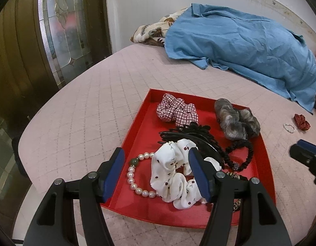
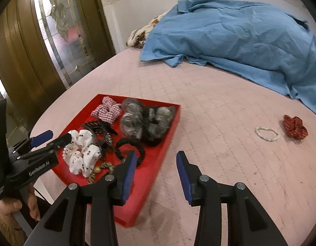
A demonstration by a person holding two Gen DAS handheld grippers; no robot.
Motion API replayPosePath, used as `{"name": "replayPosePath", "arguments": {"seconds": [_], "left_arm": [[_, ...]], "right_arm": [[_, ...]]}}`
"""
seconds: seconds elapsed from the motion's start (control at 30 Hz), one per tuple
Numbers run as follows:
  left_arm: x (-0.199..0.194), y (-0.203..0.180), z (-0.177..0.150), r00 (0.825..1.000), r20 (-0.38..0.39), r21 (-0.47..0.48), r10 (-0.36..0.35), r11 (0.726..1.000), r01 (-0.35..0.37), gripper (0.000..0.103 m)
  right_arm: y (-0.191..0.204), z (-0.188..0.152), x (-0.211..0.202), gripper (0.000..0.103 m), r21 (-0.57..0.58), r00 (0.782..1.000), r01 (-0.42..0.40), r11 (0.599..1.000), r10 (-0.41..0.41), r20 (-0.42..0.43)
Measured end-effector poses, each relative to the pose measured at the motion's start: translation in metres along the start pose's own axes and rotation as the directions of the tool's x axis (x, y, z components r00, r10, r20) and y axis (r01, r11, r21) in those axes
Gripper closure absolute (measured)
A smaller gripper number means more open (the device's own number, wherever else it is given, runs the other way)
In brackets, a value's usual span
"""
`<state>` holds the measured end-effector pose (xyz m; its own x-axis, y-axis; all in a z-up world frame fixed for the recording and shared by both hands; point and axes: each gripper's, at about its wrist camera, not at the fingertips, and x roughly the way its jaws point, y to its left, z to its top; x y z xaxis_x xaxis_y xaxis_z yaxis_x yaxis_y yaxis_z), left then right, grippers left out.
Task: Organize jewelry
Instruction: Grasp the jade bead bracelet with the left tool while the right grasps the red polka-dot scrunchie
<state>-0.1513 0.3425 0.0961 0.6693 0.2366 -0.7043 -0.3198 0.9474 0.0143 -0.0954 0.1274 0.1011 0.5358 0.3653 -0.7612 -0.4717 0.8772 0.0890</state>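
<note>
step: tray (image 2: 170,121) nearly filled | left gripper (image 1: 157,171) held wide, empty, over white scrunchie (image 1: 172,176) | right gripper (image 2: 156,174) parted, empty | next: white bracelet (image 2: 267,134) and red scrunchie (image 2: 295,129), at 2 o'clock, judged to need collecting

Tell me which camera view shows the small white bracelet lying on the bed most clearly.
The right wrist view: the white bracelet lies whole and unobstructed beside the red scrunchie. In the left wrist view it is tiny, near the right edge.
</note>
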Motion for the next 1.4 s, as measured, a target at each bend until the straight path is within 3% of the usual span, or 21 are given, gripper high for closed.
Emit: {"name": "replayPosePath", "arguments": {"seconds": [0.1,0.4,0.57,0.77,0.93,1.1,1.27,1.4], "left_arm": [[0.0,-0.002,0.0,1.0,0.003,0.005,0.01,1.0,-0.01,0.039],[-0.008,-0.009,-0.003,0.999,0.051,0.014,0.003,1.0,-0.004,0.035],[-0.024,-0.02,-0.005,0.991,0.131,0.04,-0.002,0.999,-0.004,0.034],[-0.057,-0.04,0.001,0.987,0.156,0.072,-0.049,0.997,0.038,0.034],[-0.087,-0.086,0.014,0.98,0.144,0.175,-0.136,0.978,0.11,0.034],[-0.103,-0.154,0.024,0.966,0.14,0.322,-0.216,0.933,0.162,0.03],[-0.082,-0.222,0.024,0.96,0.064,0.409,-0.274,0.884,0.226,0.029],[-0.054,-0.256,0.024,0.947,-0.018,0.373,-0.32,0.877,0.303,0.029]], "right_arm": [[-0.017,-0.005,-0.011,0.051,0.019,1.0,0.026,0.999,-0.026,0.013],[-0.093,-0.033,-0.053,0.051,0.091,0.988,0.153,0.984,-0.155,0.019],[-0.158,-0.058,-0.082,0.05,0.192,0.97,0.237,0.952,-0.243,0.006],[-0.227,-0.078,-0.109,0.049,0.331,0.955,0.28,0.901,-0.295,-0.004],[-0.267,-0.08,-0.112,0.049,0.38,0.948,0.292,0.877,-0.318,0.005],[-0.291,-0.073,-0.102,0.049,0.415,0.954,0.261,0.871,-0.299,0.028],[-0.314,-0.065,-0.085,0.049,0.451,0.962,0.221,0.865,-0.27,0.046],[-0.327,-0.054,-0.066,0.049,0.431,0.968,0.2,0.88,-0.246,0.053]]}}
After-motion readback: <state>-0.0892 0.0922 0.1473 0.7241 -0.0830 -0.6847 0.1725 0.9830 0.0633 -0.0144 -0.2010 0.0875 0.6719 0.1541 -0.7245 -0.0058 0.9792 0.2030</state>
